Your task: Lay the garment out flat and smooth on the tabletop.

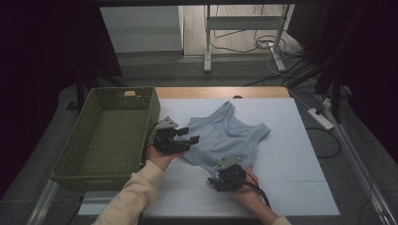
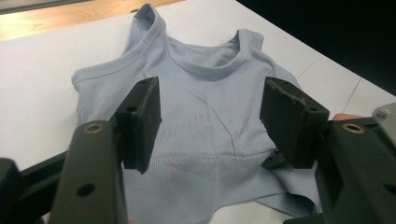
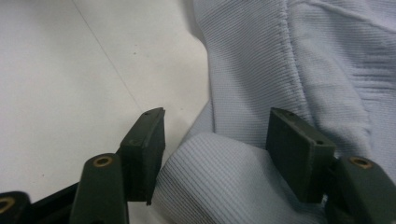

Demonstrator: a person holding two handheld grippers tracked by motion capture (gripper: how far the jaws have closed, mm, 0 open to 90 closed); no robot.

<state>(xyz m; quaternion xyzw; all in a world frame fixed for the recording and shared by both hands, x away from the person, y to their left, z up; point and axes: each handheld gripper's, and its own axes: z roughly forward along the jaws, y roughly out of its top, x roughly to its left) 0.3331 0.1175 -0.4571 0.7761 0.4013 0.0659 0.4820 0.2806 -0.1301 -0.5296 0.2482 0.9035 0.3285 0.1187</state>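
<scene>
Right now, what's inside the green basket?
The green basket looks empty: its woven bottom shows in the high view, with nothing lying on it. The strip just behind its near wall is hidden. The light blue top lies outside it, on the white table.

Tank top's (image 3: 299, 65) hem behind right hand-held gripper (image 1: 224, 179)

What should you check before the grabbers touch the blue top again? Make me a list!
1. Top lies flat on the table: not ok, its bottom corner is folded up.
2. Left gripper open: ok, nothing pinched.
3. Right gripper open: ok, the folded hem sits between the fingers, whether touching cannot tell.
4. Basket beside the table, ready: ok, nothing seen inside.
5. Straps untangled: ok.
</scene>
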